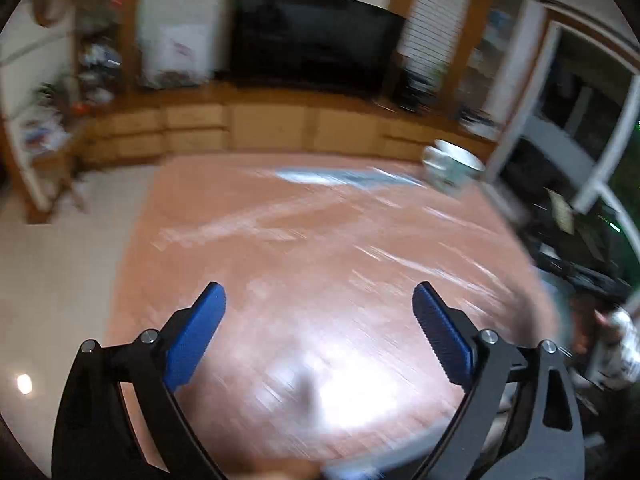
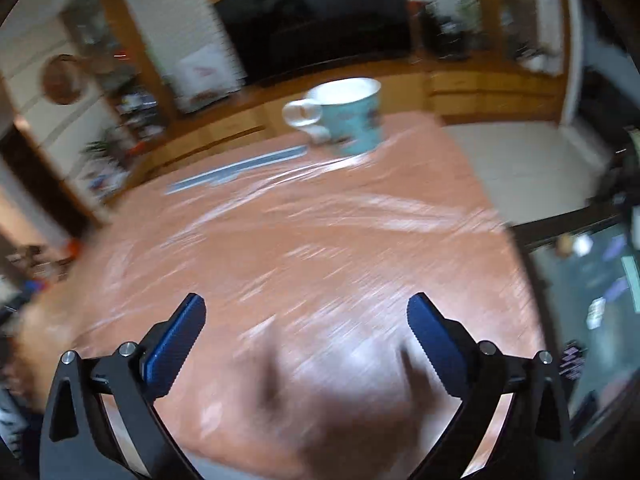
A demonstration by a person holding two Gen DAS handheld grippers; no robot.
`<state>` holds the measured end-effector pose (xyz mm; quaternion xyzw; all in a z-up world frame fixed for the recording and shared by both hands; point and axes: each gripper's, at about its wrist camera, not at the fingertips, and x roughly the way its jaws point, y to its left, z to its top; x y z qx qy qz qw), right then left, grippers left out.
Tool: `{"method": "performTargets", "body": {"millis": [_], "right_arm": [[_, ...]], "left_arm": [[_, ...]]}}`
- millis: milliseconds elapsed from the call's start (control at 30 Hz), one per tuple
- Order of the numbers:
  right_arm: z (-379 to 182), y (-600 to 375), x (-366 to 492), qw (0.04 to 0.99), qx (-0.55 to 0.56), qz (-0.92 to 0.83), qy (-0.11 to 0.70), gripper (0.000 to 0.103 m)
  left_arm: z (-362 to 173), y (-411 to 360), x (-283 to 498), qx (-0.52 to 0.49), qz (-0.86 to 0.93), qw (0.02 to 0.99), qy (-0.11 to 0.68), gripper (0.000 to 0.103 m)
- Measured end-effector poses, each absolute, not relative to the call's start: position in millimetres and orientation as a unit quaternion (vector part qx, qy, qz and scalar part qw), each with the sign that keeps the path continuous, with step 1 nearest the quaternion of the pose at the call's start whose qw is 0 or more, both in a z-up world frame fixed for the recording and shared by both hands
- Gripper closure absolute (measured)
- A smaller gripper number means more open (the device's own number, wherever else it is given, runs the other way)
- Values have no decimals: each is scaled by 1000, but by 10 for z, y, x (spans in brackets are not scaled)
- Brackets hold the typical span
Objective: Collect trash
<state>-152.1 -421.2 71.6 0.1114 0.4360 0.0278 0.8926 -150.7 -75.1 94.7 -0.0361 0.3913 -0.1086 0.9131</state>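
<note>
Both views are blurred by motion. My left gripper [image 1: 319, 300] hangs open above a reddish-brown table [image 1: 320, 248] covered in clear plastic, with nothing between its blue pads. My right gripper [image 2: 306, 312] is likewise open and empty above the same table [image 2: 304, 240]. A light blue mug with a white handle [image 2: 348, 118] stands upright at the far side of the table, and it shows at the far right edge in the left wrist view [image 1: 452, 168]. A flat bluish strip [image 2: 240, 168] lies on the table to the mug's left. No trash item is clearly visible.
A black television [image 1: 312, 40] stands on a long wooden cabinet [image 1: 260, 128] behind the table. Cluttered shelves [image 1: 92, 64] line the left. Pale floor [image 1: 60, 272] lies left of the table. A dark glass surface with small items [image 2: 592, 280] sits right of the table.
</note>
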Motion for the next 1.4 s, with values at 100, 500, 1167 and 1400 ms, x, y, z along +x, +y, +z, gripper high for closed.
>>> {"method": "performTargets", "body": {"millis": [100, 500, 1167, 1400], "right_arm": [[463, -4391, -1226, 890, 86, -20, 447, 4], [46, -4817, -561, 877, 53, -80, 470, 4], [3, -4790, -520, 881, 48, -85, 462, 4], [4, -4789, -520, 881, 48, -85, 462, 4]], "left_arm": [[598, -601, -946, -13, -31, 916, 400, 7], [-20, -89, 28, -32, 36, 889, 455, 7], [-117, -158, 90, -15, 29, 886, 462, 1], [-120, -159, 94, -15, 30, 886, 462, 1]]}}
